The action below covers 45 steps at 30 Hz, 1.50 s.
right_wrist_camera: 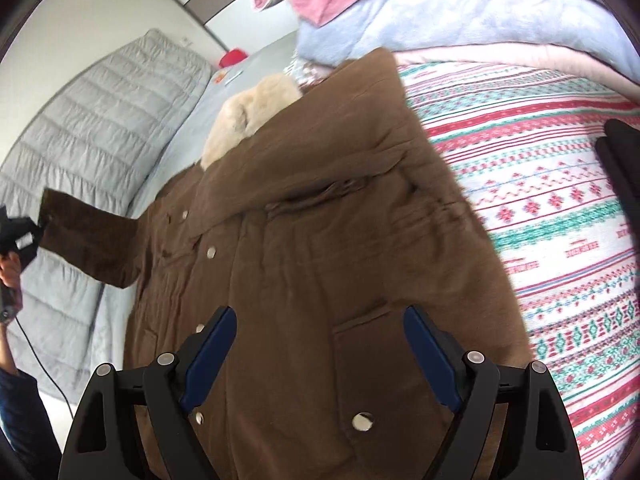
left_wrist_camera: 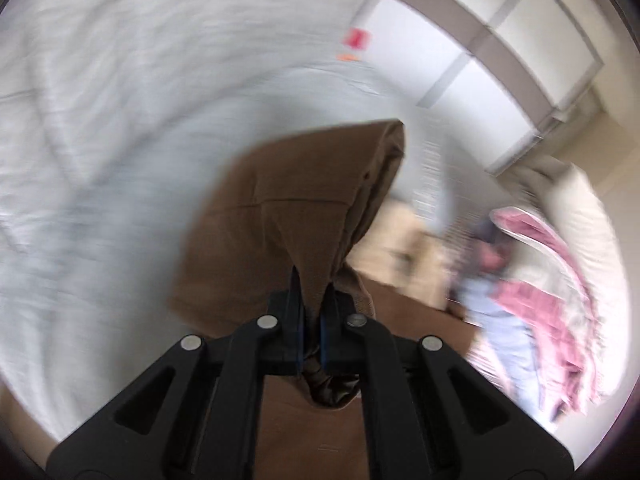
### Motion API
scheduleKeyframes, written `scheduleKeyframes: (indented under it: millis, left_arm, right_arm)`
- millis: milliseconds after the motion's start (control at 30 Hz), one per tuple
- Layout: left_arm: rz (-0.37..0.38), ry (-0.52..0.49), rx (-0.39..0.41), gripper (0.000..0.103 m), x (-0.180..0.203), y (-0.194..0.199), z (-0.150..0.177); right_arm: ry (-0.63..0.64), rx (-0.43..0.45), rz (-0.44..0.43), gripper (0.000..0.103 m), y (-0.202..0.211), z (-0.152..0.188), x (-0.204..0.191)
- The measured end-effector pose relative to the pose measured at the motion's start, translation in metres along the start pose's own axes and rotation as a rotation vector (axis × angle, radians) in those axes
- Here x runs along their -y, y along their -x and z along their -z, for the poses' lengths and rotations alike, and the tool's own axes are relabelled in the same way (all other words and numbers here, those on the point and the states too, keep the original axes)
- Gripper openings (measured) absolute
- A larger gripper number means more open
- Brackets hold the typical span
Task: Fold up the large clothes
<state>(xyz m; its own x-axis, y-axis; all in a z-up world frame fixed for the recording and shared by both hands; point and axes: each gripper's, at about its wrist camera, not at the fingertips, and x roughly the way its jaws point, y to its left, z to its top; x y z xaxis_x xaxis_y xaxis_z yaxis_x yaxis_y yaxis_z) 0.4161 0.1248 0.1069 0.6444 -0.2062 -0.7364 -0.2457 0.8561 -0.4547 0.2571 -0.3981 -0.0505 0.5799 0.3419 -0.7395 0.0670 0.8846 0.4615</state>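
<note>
A large brown coat with metal snaps and a cream fur collar lies spread on the bed. My left gripper is shut on the cuff of its brown sleeve and holds the sleeve lifted off the bed; the left wrist view is blurred. The left gripper also shows at the far left of the right wrist view, pulling the sleeve out sideways. My right gripper is open and empty just above the coat's lower front, near a pocket.
A patterned red, green and white blanket lies to the right of the coat. A pile of pink and pale blue clothes sits beyond it. A grey quilt lies on the left. White wardrobe doors stand behind.
</note>
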Motion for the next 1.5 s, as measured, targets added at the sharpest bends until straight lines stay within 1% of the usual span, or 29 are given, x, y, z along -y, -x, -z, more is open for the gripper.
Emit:
scheduleKeyframes:
  millis: [33,67,100,133,167,200,233,267,300,367,433,467,567,600,667,767,833,900,967,1133,1200,1233,1267,1300,1367,1433,1467,1500]
  left_arm:
    - [0.069,-0.030,-0.007,0.007,0.031,-0.005,0.012]
    - [0.155,-0.068,-0.009,0.008,0.062,-0.014,0.024]
    - [0.210,-0.099,-0.011,0.014,0.077,-0.019,0.031]
    - [0.299,-0.171,-0.024,0.031,0.108,-0.036,0.049]
    - [0.347,-0.219,-0.042,0.042,0.125,-0.049,0.061]
    - [0.368,-0.269,-0.068,0.061,0.141,-0.067,0.077]
    - [0.344,-0.289,-0.084,0.065,0.149,-0.083,0.091]
    - [0.324,-0.291,-0.100,0.065,0.151,-0.095,0.099]
    - [0.314,-0.288,-0.134,0.065,0.149,-0.109,0.109]
    - [0.294,-0.262,-0.189,0.065,0.136,-0.127,0.119]
    - [0.220,-0.221,-0.193,0.065,0.111,-0.132,0.123]
    - [0.189,-0.199,-0.195,0.065,0.097,-0.130,0.126]
    - [0.140,-0.133,-0.178,0.065,0.047,-0.117,0.127]
    - [0.123,-0.122,-0.166,0.065,0.037,-0.112,0.128]
    - [0.064,-0.102,-0.156,0.065,0.004,-0.100,0.130]
    - [0.027,-0.042,-0.150,0.065,-0.045,-0.083,0.138]
    - [-0.020,-0.020,-0.133,0.065,-0.069,-0.072,0.144]
    - [-0.073,-0.023,-0.115,0.065,-0.084,-0.065,0.151]
    - [-0.104,-0.041,-0.104,0.065,-0.095,-0.058,0.158]
    - [-0.126,-0.062,-0.090,0.065,-0.118,-0.047,0.176]
    - [-0.165,-0.080,-0.081,0.065,-0.132,-0.045,0.182]
    - [-0.206,-0.095,-0.068,0.065,-0.139,-0.044,0.186]
    - [-0.245,-0.110,-0.073,0.065,-0.145,-0.047,0.191]
    - [-0.263,-0.128,-0.100,0.065,-0.150,-0.050,0.195]
    - [-0.265,-0.144,-0.142,0.065,-0.161,-0.052,0.202]
    - [-0.291,-0.161,-0.134,0.065,-0.169,-0.050,0.208]
    - [-0.301,-0.176,-0.142,0.065,-0.173,-0.051,0.211]
    - [-0.313,-0.198,-0.170,0.065,-0.178,-0.055,0.214]
  right_arm:
    - [-0.008,0.009,0.011,0.087,0.002,-0.001,0.003]
    - [-0.016,0.020,0.031,0.087,0.004,-0.003,0.008]
    - [-0.018,0.030,0.049,0.087,0.005,-0.005,0.012]
    - [-0.018,0.035,0.058,0.087,0.007,-0.007,0.016]
    - [-0.024,0.039,0.071,0.087,0.007,-0.008,0.020]
    - [-0.036,0.037,0.082,0.087,0.007,-0.009,0.025]
    - [-0.044,0.033,0.083,0.087,0.008,-0.010,0.030]
    - [-0.051,0.027,0.081,0.087,0.008,-0.010,0.035]
    - [-0.060,0.020,0.080,0.087,0.007,-0.011,0.039]
    - [-0.069,0.014,0.084,0.087,0.008,-0.011,0.043]
    - [-0.063,0.011,0.080,0.087,0.008,-0.011,0.042]
    - [-0.058,0.012,0.074,0.087,0.009,-0.011,0.041]
    - [-0.043,0.016,0.063,0.087,0.009,-0.010,0.036]
    - [-0.038,0.018,0.061,0.087,0.009,-0.011,0.035]
    - [-0.033,0.020,0.064,0.087,0.006,-0.009,0.031]
    - [-0.033,0.012,0.069,0.087,0.001,-0.008,0.029]
    - [-0.030,0.006,0.071,0.087,-0.001,-0.007,0.029]
    - [-0.022,0.003,0.078,0.087,-0.004,-0.006,0.027]
    - [-0.009,-0.001,0.082,0.087,-0.005,-0.003,0.025]
    - [0.009,0.010,0.096,0.087,-0.002,-0.002,0.024]
    - [0.002,0.009,0.103,0.087,-0.002,-0.001,0.028]
    - [-0.002,0.004,0.103,0.087,-0.003,-0.001,0.031]
    - [-0.005,-0.012,0.097,0.087,-0.007,-0.001,0.033]
    - [-0.008,-0.040,0.097,0.087,-0.013,0.000,0.036]
    - [-0.008,-0.082,0.092,0.087,-0.024,0.003,0.040]
    - [-0.006,-0.119,0.083,0.087,-0.032,0.006,0.043]
    - [-0.007,-0.137,0.079,0.087,-0.037,0.009,0.045]
    - [-0.011,-0.148,0.084,0.087,-0.040,0.011,0.049]
